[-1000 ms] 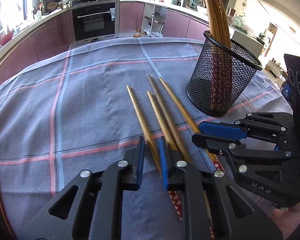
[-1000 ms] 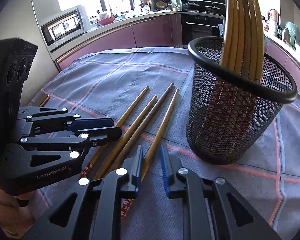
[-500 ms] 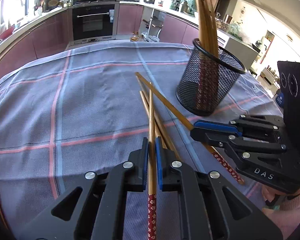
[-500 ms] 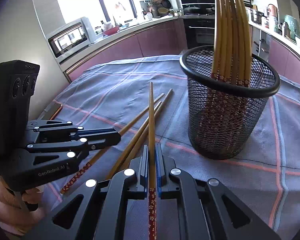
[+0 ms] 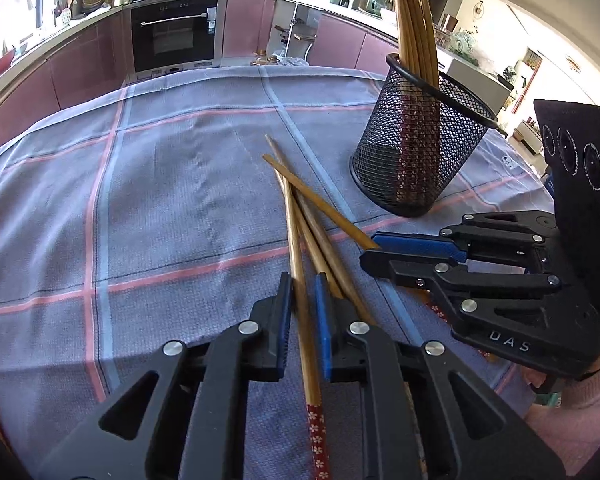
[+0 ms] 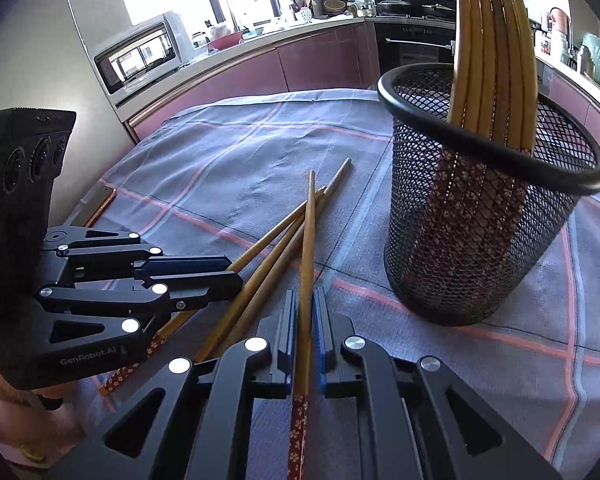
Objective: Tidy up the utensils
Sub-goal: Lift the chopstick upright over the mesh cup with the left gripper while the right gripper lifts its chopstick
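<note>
Wooden chopsticks with red flowered ends lie crossed on the checked cloth [image 5: 160, 200]. One chopstick [image 5: 296, 248] runs slanted between the pads of my left gripper [image 5: 300, 280], whose jaws are opening and stand slightly off it. My right gripper [image 6: 306, 294] has a second chopstick [image 6: 308, 232] between its pads; its jaws are opening too, but the pads still touch the stick. Two more chopsticks [image 6: 260, 276] lie under these. The black mesh cup [image 6: 480, 240] stands upright to the right with several chopsticks in it. Each gripper shows in the other's view: the right gripper [image 5: 370, 254] and the left gripper [image 6: 236, 276].
The cloth covers the whole table, and a wooden edge [image 6: 100, 204] shows at its left. Kitchen cabinets and an oven [image 5: 172, 36] stand beyond the far edge. A microwave [image 6: 140, 56] sits on the left counter. A sleeve [image 5: 580, 400] shows behind the right gripper.
A second ago both grippers stood open over chopsticks lying side by side. Each then shut on one chopstick. Now the sticks lie crossed, and the left one sits slanted in looser jaws.
</note>
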A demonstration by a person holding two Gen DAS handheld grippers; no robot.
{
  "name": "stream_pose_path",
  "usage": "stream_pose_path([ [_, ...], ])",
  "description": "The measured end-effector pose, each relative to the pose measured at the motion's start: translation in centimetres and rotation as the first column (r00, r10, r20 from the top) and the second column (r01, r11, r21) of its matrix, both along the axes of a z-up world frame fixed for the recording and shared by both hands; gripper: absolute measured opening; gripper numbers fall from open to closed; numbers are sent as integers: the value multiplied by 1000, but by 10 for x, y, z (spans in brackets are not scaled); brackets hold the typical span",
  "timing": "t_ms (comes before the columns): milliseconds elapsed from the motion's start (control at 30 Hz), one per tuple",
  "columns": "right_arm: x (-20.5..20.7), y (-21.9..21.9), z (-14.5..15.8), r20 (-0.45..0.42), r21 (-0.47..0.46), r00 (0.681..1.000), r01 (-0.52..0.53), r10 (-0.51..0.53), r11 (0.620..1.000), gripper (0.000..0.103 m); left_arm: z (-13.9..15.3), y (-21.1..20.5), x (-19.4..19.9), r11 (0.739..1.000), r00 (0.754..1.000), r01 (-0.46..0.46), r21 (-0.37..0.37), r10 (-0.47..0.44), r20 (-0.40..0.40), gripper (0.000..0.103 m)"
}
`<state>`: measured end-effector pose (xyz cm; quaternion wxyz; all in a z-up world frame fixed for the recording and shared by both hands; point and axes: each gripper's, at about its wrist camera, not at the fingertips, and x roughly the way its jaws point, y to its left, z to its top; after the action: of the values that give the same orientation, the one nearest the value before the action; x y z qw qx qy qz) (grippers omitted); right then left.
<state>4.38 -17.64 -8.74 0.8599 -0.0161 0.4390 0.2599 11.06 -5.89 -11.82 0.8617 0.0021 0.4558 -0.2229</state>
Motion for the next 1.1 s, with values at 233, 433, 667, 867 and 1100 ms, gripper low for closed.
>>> stream_pose_path([
  [233,-1,-3,2,11,26,1000,4,-4,1000,6,0,-1,5,1000,1000,-22,-7,22,2,11],
  [433,-14,-15,20,58,78,998,3,-8,997,6,9,2,-1,999,1000,-23,-39,23,15,8],
  [667,-28,-34,53,141,126,990,12,-30,992,6,41,11,-11,992,998,12,-122,-4,66,8],
  [867,-36,-50,77,200,155,977,40,-71,987,6,71,16,-19,979,993,50,-199,-27,113,8],
  [1100,-38,-65,95,246,177,964,57,-101,982,6,99,17,-30,965,985,86,-249,-45,165,8],
])
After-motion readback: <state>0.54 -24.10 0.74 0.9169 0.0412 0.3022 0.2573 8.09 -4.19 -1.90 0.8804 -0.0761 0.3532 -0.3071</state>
